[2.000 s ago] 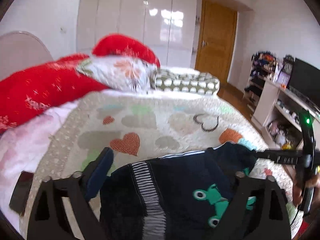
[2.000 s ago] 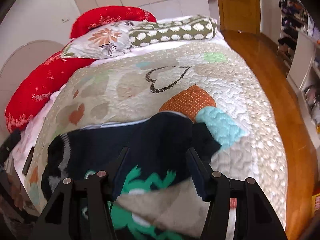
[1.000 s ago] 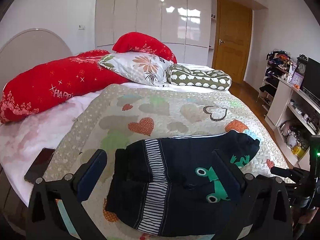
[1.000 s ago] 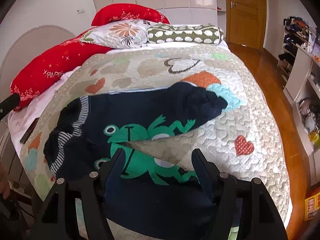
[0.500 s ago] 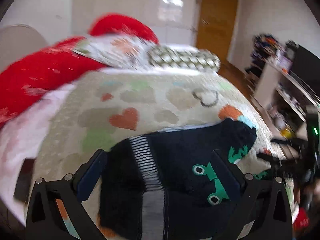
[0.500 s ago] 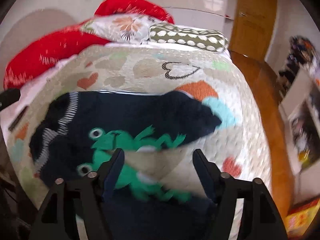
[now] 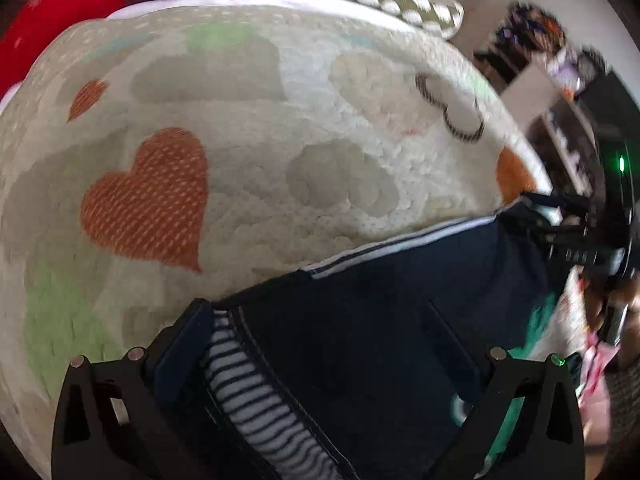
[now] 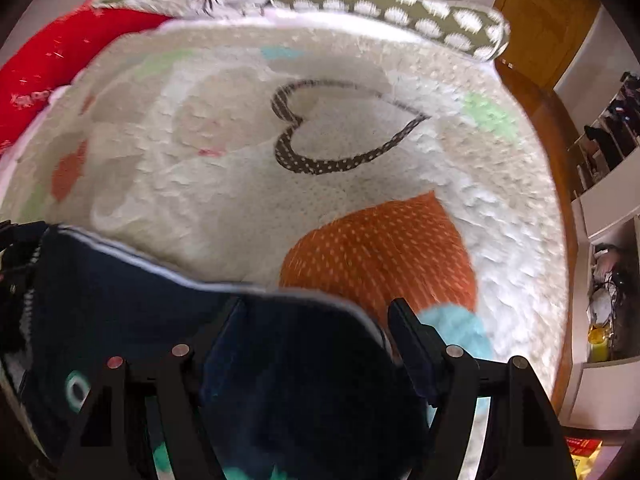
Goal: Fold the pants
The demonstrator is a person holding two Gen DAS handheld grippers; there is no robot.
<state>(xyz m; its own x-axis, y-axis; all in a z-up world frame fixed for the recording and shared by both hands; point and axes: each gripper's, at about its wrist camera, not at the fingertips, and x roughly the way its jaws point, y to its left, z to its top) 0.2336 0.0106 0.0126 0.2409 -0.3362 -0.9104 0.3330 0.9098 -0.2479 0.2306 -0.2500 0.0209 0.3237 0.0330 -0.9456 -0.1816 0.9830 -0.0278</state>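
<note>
Dark navy pants [image 7: 380, 320] with a striped waistband [image 7: 248, 392] and a green frog print lie on the heart-patterned quilt [image 7: 240, 160]. My left gripper [image 7: 320, 320] is open and low over the waistband end, its fingers straddling the cloth. My right gripper [image 8: 316, 320] is open and low over the leg end of the pants [image 8: 280, 380], fingers either side of the cloth. The right gripper also shows at the right edge of the left wrist view [image 7: 576, 240].
Red, floral and spotted pillows [image 8: 384, 4] lie at the head of the bed. A wooden floor [image 8: 536, 112], a door and white shelves [image 8: 608, 208] stand to the right of the bed.
Both grippers have dropped down and forward to the pants. The far edge of the pants now fills the lower part of each view, between the open fingers.
</note>
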